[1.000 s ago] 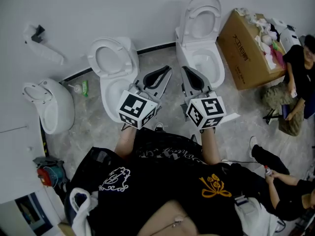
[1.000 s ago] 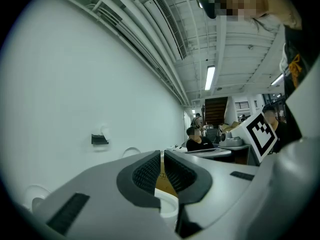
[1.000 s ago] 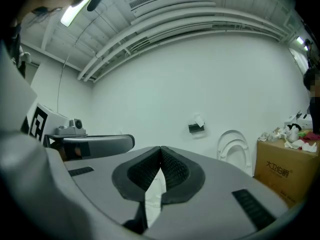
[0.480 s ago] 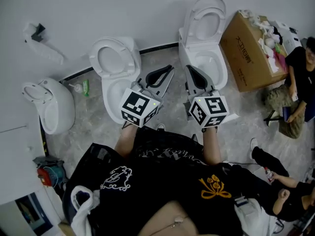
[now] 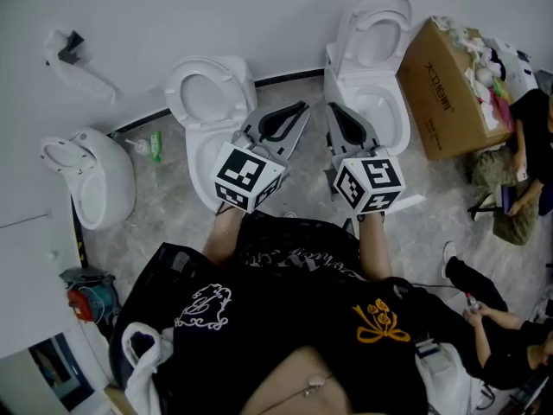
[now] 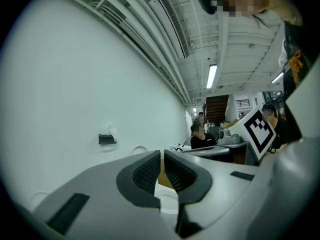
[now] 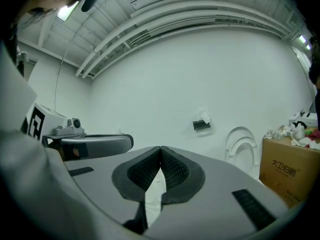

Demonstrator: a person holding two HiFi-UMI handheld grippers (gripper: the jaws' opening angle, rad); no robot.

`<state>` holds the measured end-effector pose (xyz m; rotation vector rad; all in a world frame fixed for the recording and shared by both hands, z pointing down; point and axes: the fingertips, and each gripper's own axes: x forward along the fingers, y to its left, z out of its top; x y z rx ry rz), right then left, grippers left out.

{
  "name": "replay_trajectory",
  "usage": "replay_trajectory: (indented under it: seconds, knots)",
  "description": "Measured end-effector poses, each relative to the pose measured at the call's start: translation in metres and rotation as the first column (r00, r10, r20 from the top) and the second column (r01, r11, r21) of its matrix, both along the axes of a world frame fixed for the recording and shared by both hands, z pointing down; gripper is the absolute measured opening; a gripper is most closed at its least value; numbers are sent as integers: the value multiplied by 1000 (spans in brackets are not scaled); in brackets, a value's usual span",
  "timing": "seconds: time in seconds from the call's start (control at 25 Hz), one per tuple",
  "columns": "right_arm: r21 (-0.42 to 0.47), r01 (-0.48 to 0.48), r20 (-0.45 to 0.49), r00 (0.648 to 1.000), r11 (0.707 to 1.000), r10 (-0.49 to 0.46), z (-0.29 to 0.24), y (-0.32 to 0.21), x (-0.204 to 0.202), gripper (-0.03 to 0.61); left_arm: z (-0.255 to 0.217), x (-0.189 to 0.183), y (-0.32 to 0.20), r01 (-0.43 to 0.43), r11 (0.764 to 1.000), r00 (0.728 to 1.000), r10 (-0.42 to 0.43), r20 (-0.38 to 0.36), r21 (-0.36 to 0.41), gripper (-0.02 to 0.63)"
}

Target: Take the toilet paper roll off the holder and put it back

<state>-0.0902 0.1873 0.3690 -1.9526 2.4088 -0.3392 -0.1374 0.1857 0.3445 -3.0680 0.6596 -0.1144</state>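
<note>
The dark toilet paper holder (image 5: 69, 43) hangs on the white wall at the far left, with the white roll (image 5: 57, 43) on it. It also shows small in the left gripper view as holder (image 6: 106, 139) and in the right gripper view as holder (image 7: 201, 126) with roll (image 7: 204, 116). My left gripper (image 5: 300, 109) is held level over the left toilet, far from the holder; its jaws stand a thin slit apart with nothing between them. My right gripper (image 5: 333, 111) is beside it, shut and empty, its pad tips touching.
Two open white toilets (image 5: 207, 102) (image 5: 373, 67) stand against the wall ahead, and a third white fixture (image 5: 91, 175) lies at the left. A cardboard box (image 5: 449, 85) of white items sits at the right, with a seated person (image 5: 518, 154) beyond it.
Both grippers have moved forward toward the wall, side by side, and the head view has shifted with them. Their jaws look the same as before.
</note>
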Motion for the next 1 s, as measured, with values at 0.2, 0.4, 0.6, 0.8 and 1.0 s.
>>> replay_trajectory:
  seconds: [0.2, 0.4, 0.6, 0.8, 1.0]
  knots:
    - [-12, 8, -2, 1000, 1000, -8, 11, -10, -15, 12, 13, -16, -12, 17, 1000, 1000, -17, 7, -12, 37]
    - [-29, 10, -7, 1000, 1000, -10, 17, -17, -19, 13, 18, -21, -22, 26, 999, 1000, -26, 0, -28, 37]
    - [-45, 5, -6, 1000, 999, -5, 24, -26, -16, 12, 28, -21, -31, 27, 999, 1000, -27, 7, -47, 37]
    - [-61, 30, -2, 1000, 998, -30, 29, -42, -16, 12, 31, -19, -48, 54, 997, 999, -54, 2, -62, 37]
    - [-73, 67, 1, 998, 995, -67, 38, -76, 0, 13, 37, 0, -82, 81, 994, 997, -81, 7, -70, 37]
